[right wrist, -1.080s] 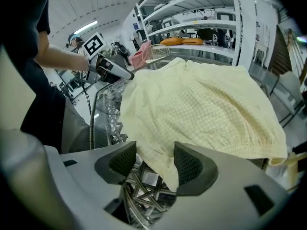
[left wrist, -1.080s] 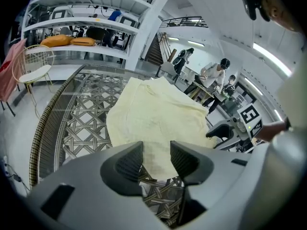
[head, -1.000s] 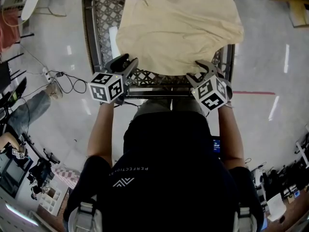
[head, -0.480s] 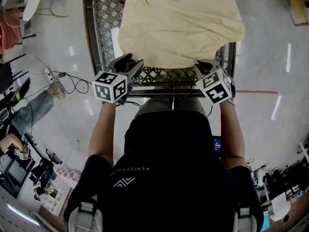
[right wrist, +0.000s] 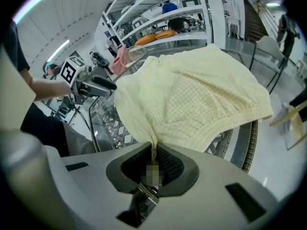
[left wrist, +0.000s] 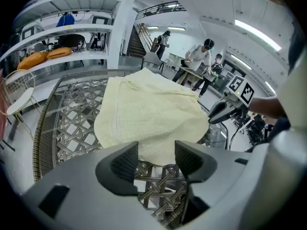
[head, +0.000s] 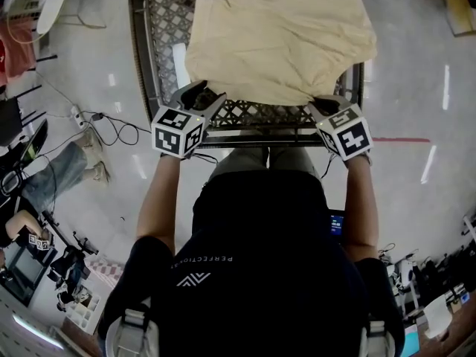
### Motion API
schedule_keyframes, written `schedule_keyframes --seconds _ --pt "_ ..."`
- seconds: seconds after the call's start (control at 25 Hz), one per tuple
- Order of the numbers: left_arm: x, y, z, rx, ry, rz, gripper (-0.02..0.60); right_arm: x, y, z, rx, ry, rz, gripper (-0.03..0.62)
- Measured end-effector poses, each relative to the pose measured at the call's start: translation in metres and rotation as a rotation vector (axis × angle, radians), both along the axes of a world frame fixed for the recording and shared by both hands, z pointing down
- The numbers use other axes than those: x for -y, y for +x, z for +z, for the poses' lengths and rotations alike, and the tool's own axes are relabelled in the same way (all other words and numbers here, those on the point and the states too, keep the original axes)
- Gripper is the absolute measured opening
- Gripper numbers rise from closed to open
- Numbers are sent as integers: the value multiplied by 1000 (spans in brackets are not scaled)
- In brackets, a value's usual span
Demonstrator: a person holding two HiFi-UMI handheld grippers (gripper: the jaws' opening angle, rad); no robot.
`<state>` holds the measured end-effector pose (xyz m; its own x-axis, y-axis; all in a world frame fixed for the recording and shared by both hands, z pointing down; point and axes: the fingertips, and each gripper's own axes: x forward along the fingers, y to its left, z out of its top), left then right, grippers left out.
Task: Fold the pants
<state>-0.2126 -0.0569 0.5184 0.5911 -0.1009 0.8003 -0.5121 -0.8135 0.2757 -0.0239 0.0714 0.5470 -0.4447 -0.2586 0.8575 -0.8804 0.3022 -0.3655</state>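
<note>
Pale yellow pants (head: 279,36) lie spread on a woven lattice table (head: 160,21). My right gripper (head: 321,104) is at their near right corner. In the right gripper view its jaws have just been closing and now stand shut (right wrist: 154,153) on a pinch of the pants' hem (right wrist: 192,104). My left gripper (head: 201,97) hovers at the near left edge of the pants. Its jaws have just been opening and stand wide (left wrist: 156,159), with only lattice between them. The pants' edge (left wrist: 148,119) lies just beyond the fingertips, untouched.
A white object (head: 178,59) pokes out from under the pants' left side. The table's dark rim (head: 256,136) runs just in front of my body. Cables (head: 111,125) lie on the floor to the left. People (left wrist: 204,56) stand at a far bench.
The right gripper's jaws, open a second ago, have shut on the pants' near right corner. Both grippers have rolled and edged a little to the right.
</note>
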Motion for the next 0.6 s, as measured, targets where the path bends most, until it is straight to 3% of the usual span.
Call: schedule_keyframes --seconds 0.24,0.44,0.6 --pt "-2 5 2 17 45 48 242 -10 10 -14 83 -31 66 51" --pt "-7 28 9 27 -6 120 264 -19 15 -19 81 -47 78 51" --pt "-8 39 27 119 6 202 280 -19 17 -22 97 -35 117 51"
